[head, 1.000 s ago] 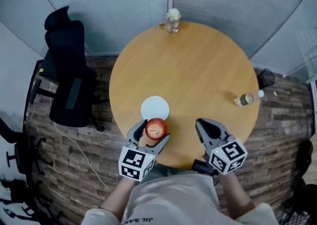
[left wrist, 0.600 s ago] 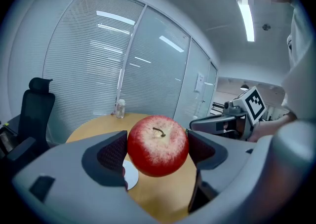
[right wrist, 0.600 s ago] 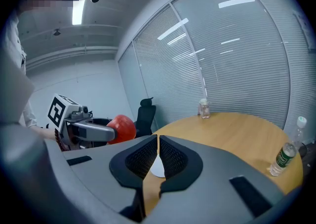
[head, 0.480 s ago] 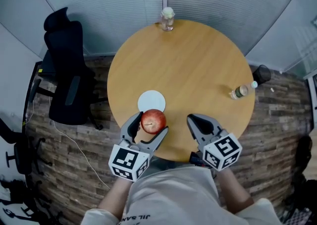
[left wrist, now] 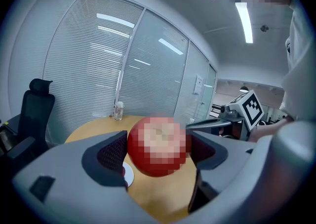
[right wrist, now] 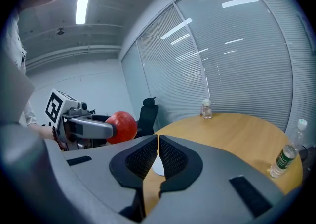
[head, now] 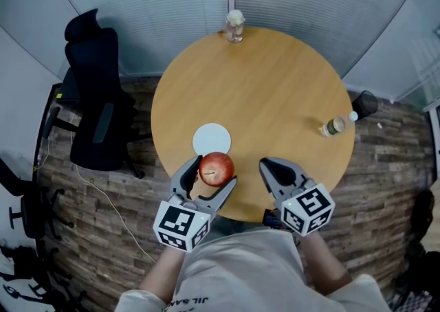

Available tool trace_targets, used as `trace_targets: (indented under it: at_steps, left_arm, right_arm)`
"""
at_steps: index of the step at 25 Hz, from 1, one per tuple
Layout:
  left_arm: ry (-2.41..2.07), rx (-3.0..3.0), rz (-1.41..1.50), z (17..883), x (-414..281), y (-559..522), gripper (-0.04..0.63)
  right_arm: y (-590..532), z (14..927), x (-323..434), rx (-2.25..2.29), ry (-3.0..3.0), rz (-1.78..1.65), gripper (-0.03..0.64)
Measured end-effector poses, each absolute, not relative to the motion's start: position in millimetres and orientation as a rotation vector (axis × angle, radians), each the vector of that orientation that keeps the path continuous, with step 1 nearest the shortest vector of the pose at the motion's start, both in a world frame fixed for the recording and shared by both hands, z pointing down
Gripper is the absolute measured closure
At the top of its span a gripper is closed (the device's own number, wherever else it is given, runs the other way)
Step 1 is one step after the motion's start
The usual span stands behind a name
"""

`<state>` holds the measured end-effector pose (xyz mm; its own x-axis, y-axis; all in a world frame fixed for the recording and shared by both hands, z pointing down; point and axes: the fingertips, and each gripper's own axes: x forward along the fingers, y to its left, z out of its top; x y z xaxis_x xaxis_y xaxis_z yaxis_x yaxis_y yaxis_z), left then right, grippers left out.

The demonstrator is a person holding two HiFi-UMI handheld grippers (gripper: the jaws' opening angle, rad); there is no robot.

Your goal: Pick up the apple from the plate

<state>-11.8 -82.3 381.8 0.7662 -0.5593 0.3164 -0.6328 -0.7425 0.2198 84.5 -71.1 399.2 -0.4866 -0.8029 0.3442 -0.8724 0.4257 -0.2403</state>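
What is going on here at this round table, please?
A person holds a hand-held gripper in each hand over a round wooden table. The left hand-held gripper is shut on a red apple and holds it in the air, near the person's edge of the table. The white plate lies bare just beyond the apple. The right hand-held gripper is shut and holds nothing.

A: What surfaces are you getting?

B: I see a table (head: 275, 91) of smooth, pale wood with a soft sheen. The apple (head: 217, 165) has glossy red skin; the plate (head: 208, 137) looks matt white.

A: And the tools?

B: The left gripper (head: 216, 171) reads to me as matt grey plastic, its pads (left wrist: 112, 155) dark and finely dimpled. I make out a clear plastic bottle (head: 335, 126) and a rough brick-pattern floor (head: 124, 214).
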Motion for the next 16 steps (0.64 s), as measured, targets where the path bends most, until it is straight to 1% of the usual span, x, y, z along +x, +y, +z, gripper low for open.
trace_targets:
  at_steps: [16]
  left_arm:
    - [-0.913,2.658,0.333,378.9,-9.8,-85.3,0.212]
  right_arm:
    - [-76.4,396.8,84.0,1.489,-2.512,0.578,0.581]
